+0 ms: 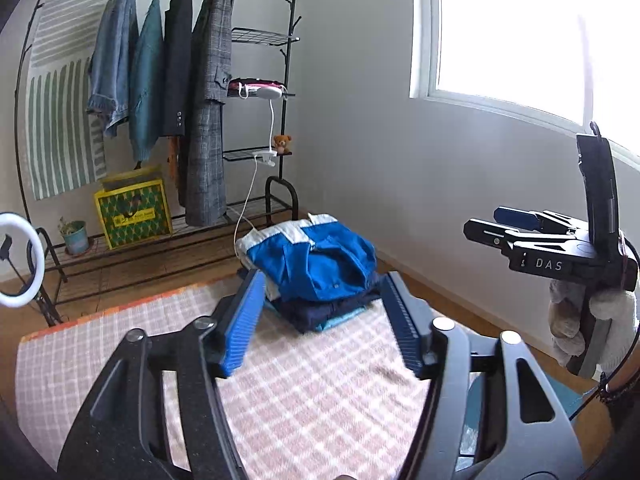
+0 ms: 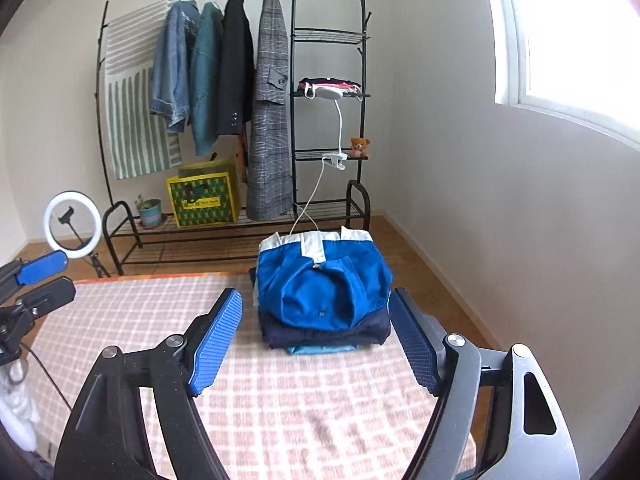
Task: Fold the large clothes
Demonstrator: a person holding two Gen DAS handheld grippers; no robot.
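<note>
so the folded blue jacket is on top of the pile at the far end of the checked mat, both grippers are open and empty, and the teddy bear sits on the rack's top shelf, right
Not quite: the teddy bear sits on a lower shelf of the clothes rack, below the one holding folded clothes, as the right wrist view shows. The rest holds: the blue jacket tops the pile on the checked mat, and the left gripper and right gripper are open and empty.

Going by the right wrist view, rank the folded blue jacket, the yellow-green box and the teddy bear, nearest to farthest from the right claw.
1. Folded blue jacket, atop the pile just beyond the right claw.
2. Yellow-green box, on the rack's bottom shelf, left.
3. Teddy bear, on a higher shelf at the wall, right.
</note>
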